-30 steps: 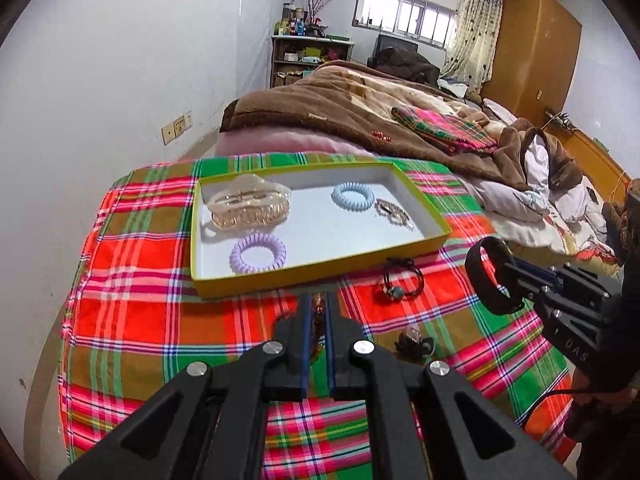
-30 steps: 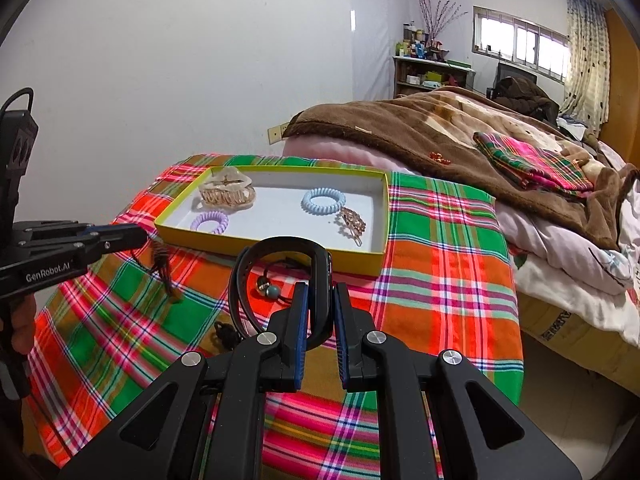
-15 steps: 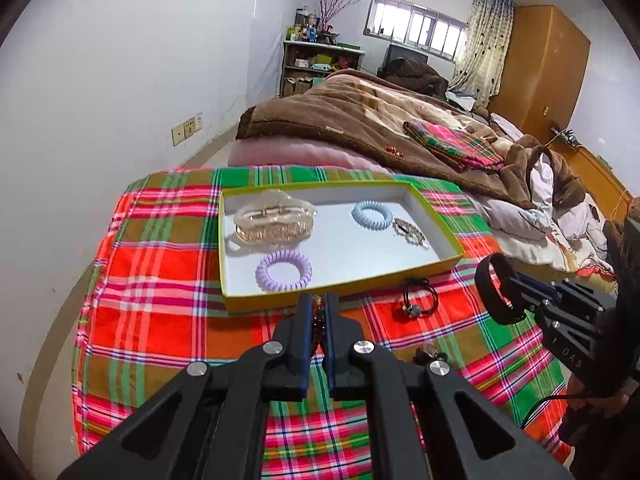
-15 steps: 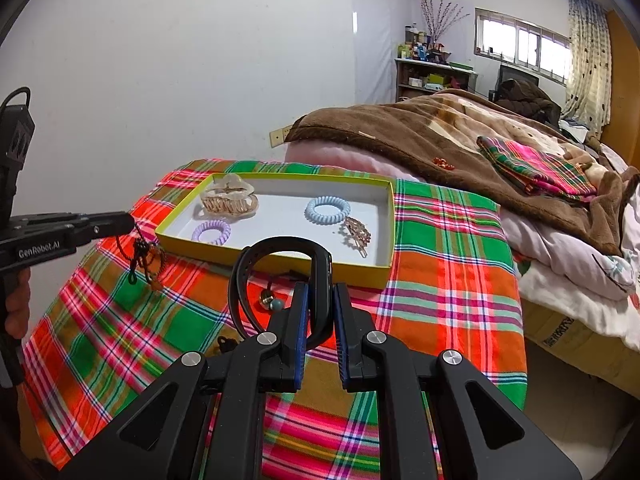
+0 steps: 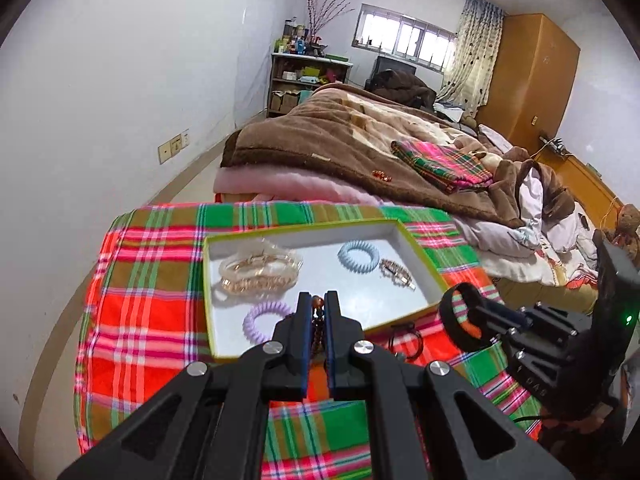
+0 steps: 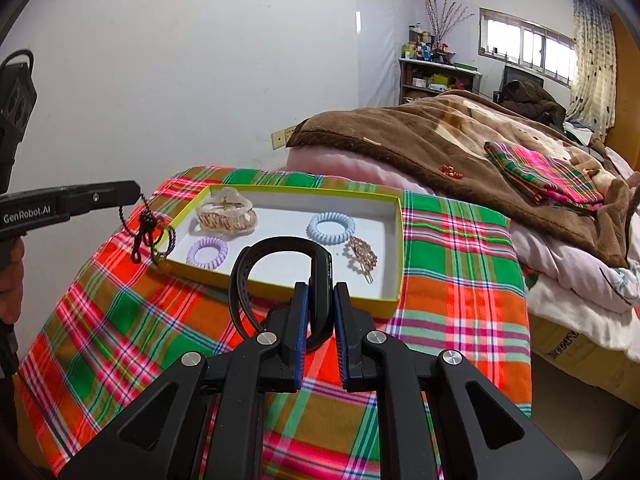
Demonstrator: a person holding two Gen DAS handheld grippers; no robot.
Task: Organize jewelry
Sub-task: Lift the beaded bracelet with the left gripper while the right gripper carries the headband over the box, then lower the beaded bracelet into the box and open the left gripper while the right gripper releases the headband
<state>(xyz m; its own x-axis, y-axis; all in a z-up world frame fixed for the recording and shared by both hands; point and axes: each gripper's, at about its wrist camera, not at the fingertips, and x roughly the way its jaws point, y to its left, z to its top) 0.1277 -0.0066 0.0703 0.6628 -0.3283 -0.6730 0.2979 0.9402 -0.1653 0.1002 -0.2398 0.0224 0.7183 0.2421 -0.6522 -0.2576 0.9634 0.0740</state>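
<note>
The left hand-held gripper (image 5: 317,307) sits low in the centre of its own view, tilted downward, jaws pinched tight. In the right wrist view it reaches in from the left edge, a hand (image 6: 10,276) gripping its handle. The right hand-held gripper (image 6: 320,300) also angles downward, jaws nearly closed.

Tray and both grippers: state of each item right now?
left gripper: shut on beaded string
beaded string: dangling above the tray's near-left corner
right gripper: shut on black band
black band: held upright, off the cloth
tray: open, on the plaid cloth
claw clip: in tray
purple coil tie: in tray, flat
blue coil tie: in tray, flat
gold barrette: in tray
black hair tie: on the cloth, outside the tray
</note>
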